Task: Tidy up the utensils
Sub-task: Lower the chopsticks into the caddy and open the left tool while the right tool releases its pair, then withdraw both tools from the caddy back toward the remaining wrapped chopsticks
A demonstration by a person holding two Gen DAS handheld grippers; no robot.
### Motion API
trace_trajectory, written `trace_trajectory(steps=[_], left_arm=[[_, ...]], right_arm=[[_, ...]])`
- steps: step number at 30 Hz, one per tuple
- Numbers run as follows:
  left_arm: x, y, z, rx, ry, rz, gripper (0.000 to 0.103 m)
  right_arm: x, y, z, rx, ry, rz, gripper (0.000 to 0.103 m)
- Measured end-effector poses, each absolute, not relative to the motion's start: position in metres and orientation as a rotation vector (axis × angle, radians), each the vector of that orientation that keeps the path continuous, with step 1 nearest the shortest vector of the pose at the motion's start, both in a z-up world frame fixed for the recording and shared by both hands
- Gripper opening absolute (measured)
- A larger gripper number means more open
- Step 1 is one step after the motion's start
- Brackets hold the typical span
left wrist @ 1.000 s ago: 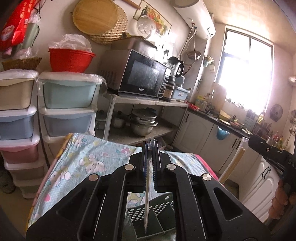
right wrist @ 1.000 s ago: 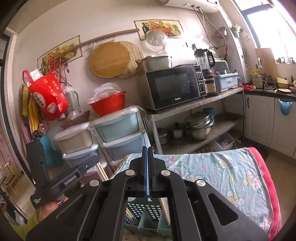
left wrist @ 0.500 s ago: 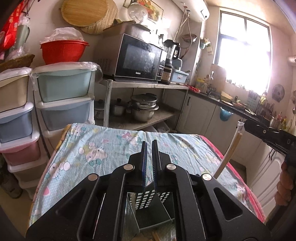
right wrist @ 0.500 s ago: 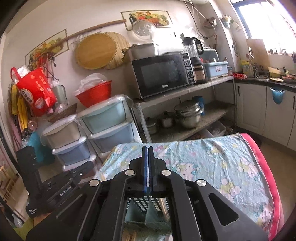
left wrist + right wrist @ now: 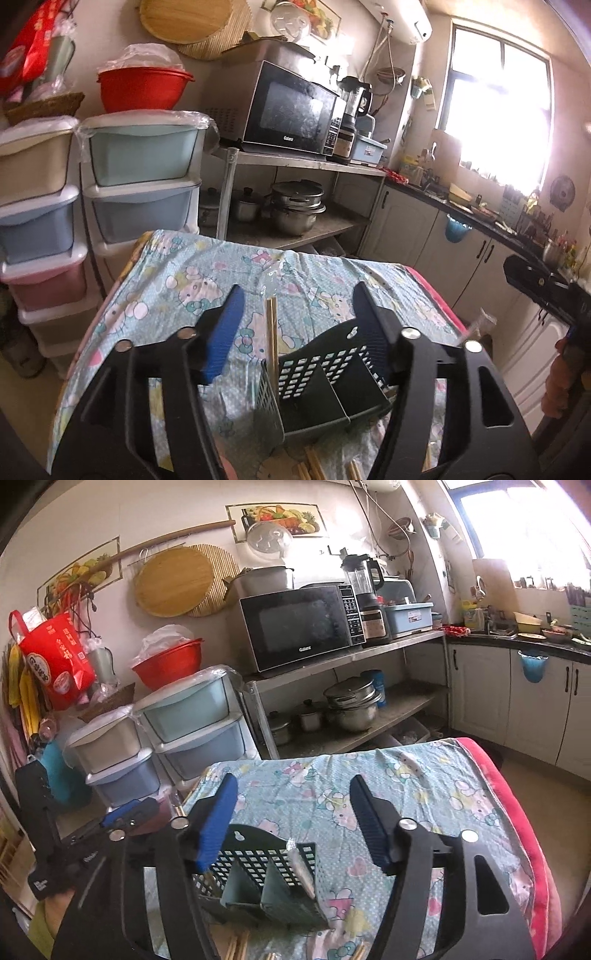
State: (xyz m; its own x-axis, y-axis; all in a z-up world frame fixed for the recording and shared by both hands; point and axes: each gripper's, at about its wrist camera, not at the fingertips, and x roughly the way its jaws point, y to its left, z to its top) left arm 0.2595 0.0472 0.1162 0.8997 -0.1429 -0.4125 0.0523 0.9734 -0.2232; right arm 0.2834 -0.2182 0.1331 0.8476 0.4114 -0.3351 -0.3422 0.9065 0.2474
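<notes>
Left gripper [image 5: 297,291] spread wide, jaws just opened, nothing pinched between the blue pads [image 5: 225,332]. Below and between them, at 6 o'clock of the left view, one dark slotted caddy [image 5: 325,373] standing on the cartoon-print cloth [image 5: 177,280]. One pair of chopsticks [image 5: 271,339] standing upright in the caddy's left compartment, at 12 o'clock from its left wall, free of both fingers. More chopsticks [image 5: 314,467] lying loose on the cloth at 6 o'clock of the caddy; count not readable, cut off by the frame edge.

Right gripper [image 5: 291,784] likewise released, jaws just opened, empty. Same caddy [image 5: 266,878] seen under it at 6 o'clock, three compartments visible across. One pale slim utensil [image 5: 301,867] leaning in the right compartment; kind not clear. Stick ends [image 5: 236,947] on the cloth [image 5: 424,782] at 7 o'clock of the caddy, a few more at 5 o'clock.

Left gripper's body showing at 9 o'clock of the right view; right gripper's body at 3 o'clock of the left view, a hand [image 5: 561,384] beneath it.
</notes>
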Motion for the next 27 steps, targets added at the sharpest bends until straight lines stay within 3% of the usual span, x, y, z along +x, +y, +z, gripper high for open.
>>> trace_trajectory(steps=[4,8,27], left_arm=[[0.249,0.052,0.119,-0.249,0.41,-0.093,0.083],[0.241,0.055,0.121,-0.27,0.401,-0.092,0.092],[0.209,0.054,0.094,-0.252,0.461,-0.083,0.092]], right_arm=[[0.276,-0.222,0.132,0.169,0.38,0.387,0.068],[0.267,-0.226,0.129,0.159,0.375,0.38,0.071],[0.23,-0.231,0.102,0.118,0.426,0.364,0.075]])
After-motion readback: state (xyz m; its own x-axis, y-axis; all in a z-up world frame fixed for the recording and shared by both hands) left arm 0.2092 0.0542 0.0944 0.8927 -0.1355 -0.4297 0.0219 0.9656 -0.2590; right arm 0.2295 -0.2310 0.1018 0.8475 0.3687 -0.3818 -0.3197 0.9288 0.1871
